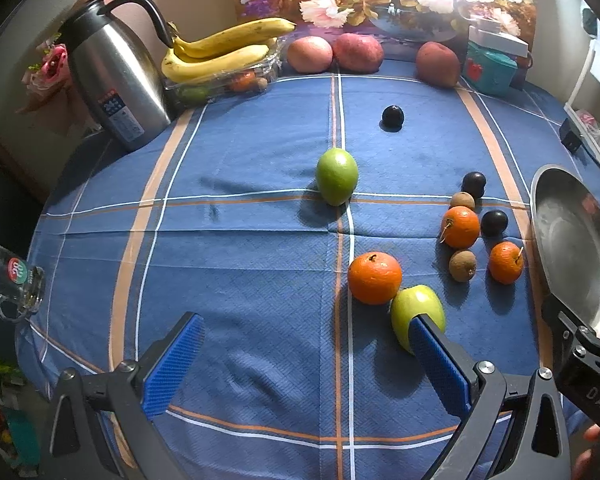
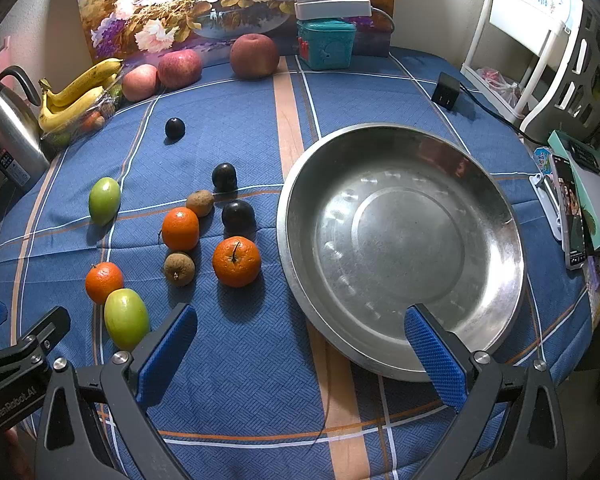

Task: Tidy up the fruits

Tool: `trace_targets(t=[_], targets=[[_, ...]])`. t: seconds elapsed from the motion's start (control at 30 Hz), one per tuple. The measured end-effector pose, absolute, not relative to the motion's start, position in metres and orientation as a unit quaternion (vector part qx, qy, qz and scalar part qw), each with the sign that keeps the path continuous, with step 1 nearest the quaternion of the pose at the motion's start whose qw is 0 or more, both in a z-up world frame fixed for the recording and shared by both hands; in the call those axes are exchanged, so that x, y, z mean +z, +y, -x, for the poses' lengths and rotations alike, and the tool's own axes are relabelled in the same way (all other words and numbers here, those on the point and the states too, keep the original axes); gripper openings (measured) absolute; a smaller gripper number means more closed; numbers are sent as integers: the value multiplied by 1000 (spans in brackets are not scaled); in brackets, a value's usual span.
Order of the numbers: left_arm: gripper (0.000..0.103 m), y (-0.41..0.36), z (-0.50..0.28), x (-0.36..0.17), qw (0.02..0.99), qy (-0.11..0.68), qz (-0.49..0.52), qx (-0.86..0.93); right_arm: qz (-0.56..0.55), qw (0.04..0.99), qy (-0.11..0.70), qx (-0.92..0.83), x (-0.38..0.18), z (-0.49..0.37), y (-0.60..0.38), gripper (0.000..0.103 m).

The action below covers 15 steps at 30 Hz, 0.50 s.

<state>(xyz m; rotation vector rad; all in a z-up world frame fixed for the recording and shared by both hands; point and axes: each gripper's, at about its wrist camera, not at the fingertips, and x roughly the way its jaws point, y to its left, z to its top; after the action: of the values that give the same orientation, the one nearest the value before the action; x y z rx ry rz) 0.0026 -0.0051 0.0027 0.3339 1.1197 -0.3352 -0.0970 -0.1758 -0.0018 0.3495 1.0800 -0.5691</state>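
1. Round steel basin (image 2: 400,248), right of frame, is seen empty; nothing sorted yet.
2. Loose oranges, green fruits, dark plums, brown longans (image 2: 204,232) are left on blue cloth, centre-left.
3. Left gripper (image 1: 304,360), right gripper (image 2: 300,356): jaws wide apart, nothing held.

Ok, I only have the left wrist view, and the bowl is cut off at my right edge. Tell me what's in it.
Observer: Nothing. In the right wrist view the steel bowl is empty.
Operator: Give me the right tool's state.
Observer: The right tool is open and holds nothing. One of its fingers shows in front of the bowl's near rim.
Operator: Report what lies beyond the bowl on the right.
Observer: What looks like a phone and a pale green box sit at the table edge, apart from the bowl.
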Motion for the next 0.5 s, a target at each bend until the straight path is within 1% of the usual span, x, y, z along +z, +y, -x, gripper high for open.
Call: trace_targets(t=[0.5], targets=[[103, -6, -4, 3, 818, 528, -140, -181, -164, 805, 505, -265, -2, 97, -176, 103]])
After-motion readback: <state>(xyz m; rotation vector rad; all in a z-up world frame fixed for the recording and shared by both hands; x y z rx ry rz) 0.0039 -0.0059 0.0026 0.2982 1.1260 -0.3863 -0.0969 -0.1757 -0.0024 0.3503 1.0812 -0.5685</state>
